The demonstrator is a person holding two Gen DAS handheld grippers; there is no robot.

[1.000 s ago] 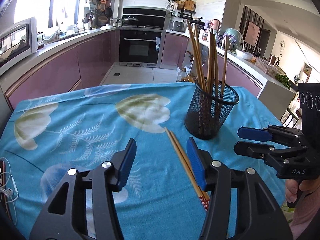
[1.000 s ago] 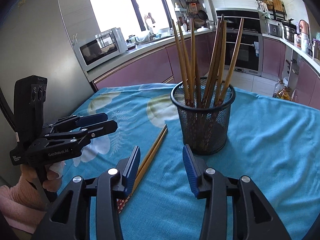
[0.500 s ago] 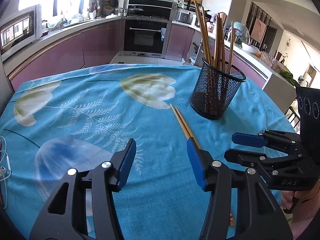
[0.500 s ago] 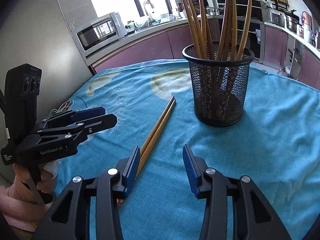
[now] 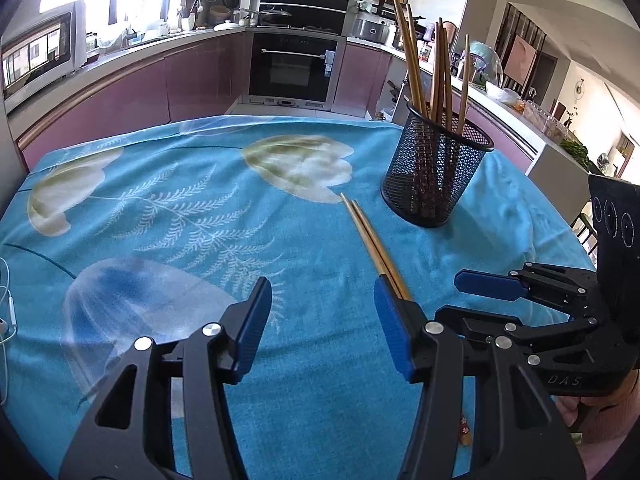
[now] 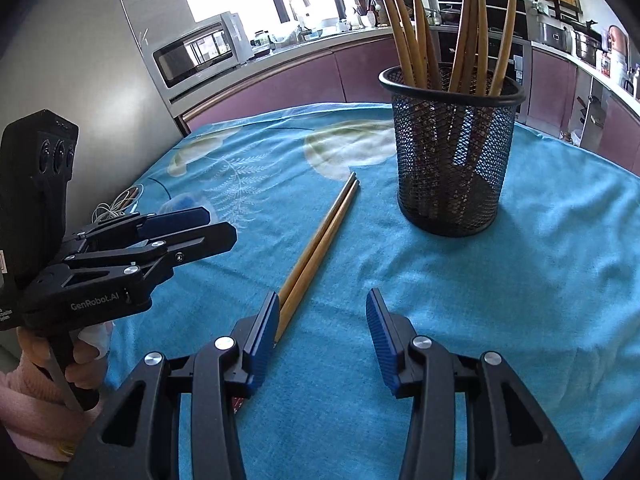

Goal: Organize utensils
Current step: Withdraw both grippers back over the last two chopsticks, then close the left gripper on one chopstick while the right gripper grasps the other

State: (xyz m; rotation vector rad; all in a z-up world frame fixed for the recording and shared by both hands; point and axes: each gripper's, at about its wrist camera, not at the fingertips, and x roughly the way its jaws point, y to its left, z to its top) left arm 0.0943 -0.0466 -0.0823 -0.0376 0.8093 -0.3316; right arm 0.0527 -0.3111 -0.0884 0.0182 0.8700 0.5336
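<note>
Left gripper (image 5: 322,322): hovering over the cloth (image 5: 180,216), jaws apart, nothing between them.
Chopsticks (image 5: 370,242): two lying side by side on the cloth (near ends hidden behind the grippers' inner fingers), just beside the cup.
Cup (image 5: 436,172): black mesh, standing upright, holding more chopsticks.
Right gripper (image 6: 322,330): jaws standing apart, gripping nothing.

Both grippers lower, nearer the chopsticks (image 5: 372,240).
</note>
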